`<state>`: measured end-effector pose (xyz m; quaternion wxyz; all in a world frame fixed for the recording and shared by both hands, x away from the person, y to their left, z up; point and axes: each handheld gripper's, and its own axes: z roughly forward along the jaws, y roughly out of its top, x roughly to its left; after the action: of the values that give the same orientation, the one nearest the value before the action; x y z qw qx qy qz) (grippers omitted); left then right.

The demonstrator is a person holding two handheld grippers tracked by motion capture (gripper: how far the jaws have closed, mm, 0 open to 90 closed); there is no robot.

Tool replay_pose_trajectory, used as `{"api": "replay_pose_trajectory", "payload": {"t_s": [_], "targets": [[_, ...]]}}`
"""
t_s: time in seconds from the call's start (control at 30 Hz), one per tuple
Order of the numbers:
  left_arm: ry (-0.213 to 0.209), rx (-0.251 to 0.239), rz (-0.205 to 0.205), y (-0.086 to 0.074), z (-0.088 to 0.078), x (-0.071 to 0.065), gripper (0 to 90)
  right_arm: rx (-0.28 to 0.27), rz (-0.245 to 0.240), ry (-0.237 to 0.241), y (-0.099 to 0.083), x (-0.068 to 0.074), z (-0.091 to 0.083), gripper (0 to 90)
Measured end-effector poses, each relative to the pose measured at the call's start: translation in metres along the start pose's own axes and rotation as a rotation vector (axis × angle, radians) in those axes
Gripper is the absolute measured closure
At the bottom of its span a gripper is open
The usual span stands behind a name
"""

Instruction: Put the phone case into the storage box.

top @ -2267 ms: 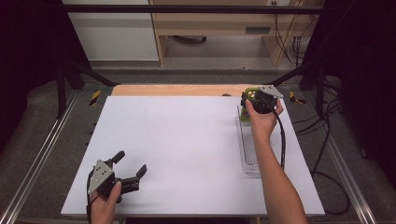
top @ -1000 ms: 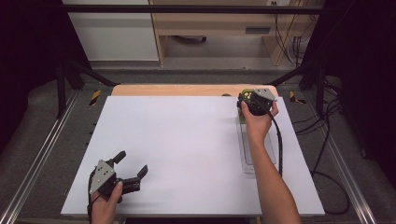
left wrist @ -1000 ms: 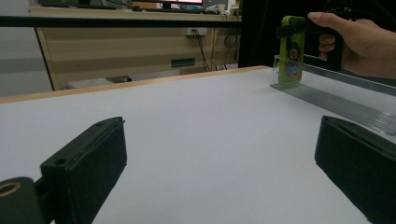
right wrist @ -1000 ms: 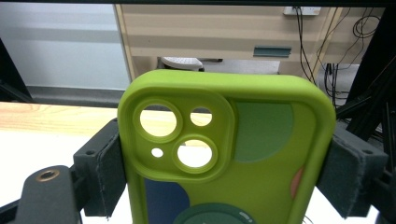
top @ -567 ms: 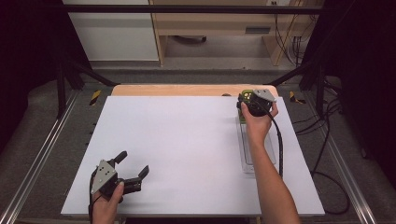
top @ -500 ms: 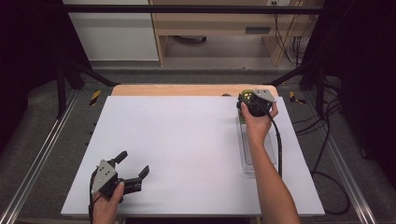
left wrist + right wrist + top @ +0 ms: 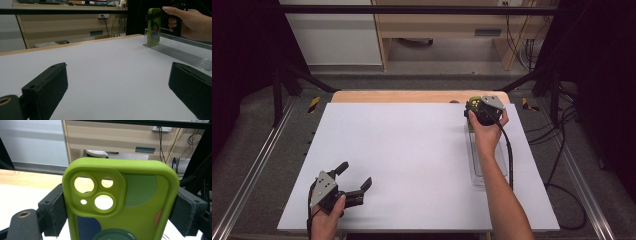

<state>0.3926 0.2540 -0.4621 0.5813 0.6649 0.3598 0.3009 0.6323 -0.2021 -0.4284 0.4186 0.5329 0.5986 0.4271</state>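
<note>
While the right tool (image 7: 477, 111) hangs at the far right of the table (image 7: 412, 160), its two black jaws are clamped on the long sides of a lime-green phone case (image 7: 120, 205), pads pressed flat against both edges. In the right gripper view the case stands upright between them, camera cut-outs at the upper left, with blue and dark green shapes printed lower down. From across the table, the left gripper view catches the case (image 7: 153, 26) upright in that tool, its bottom edge down at the far end of a clear plastic tray (image 7: 180, 51); whether it touches the tray cannot be told. The tray (image 7: 486, 167) runs back from the right tool beneath the person's forearm. Over at the near left corner, the left tool (image 7: 353, 181) sits low over the table, jaws spread wide with only bare white surface between them, well apart from case and tray.
</note>
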Motion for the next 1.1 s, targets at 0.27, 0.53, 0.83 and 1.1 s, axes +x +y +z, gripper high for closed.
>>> {"api": "replay_pose_trajectory", "payload": {"t_s": [0.27, 0.53, 0.83, 1.1], "targets": [[0.0, 0.003, 0.003, 0.0, 0.0003, -0.0007, 1.9, 0.006, -0.001, 0.0, 0.0006, -0.0001, -0.0004, 15.5], [0.0, 0.006, 0.005, -0.0001, 0.0, 0.0, 1.9, 0.009, -0.003, -0.003, 0.0007, 0.0003, -0.0006, 15.3], [0.007, 0.001, 0.0, 0.0004, -0.0013, 0.0023, 1.9, 0.017, -0.01, 0.009, 0.001, -0.0017, 0.0003, 15.0], [0.014, -0.004, 0.001, 0.0011, -0.0029, 0.0032, 1.9, 0.022, -0.008, 0.007, 0.0003, 0.0, 0.0008, 14.5]]}}
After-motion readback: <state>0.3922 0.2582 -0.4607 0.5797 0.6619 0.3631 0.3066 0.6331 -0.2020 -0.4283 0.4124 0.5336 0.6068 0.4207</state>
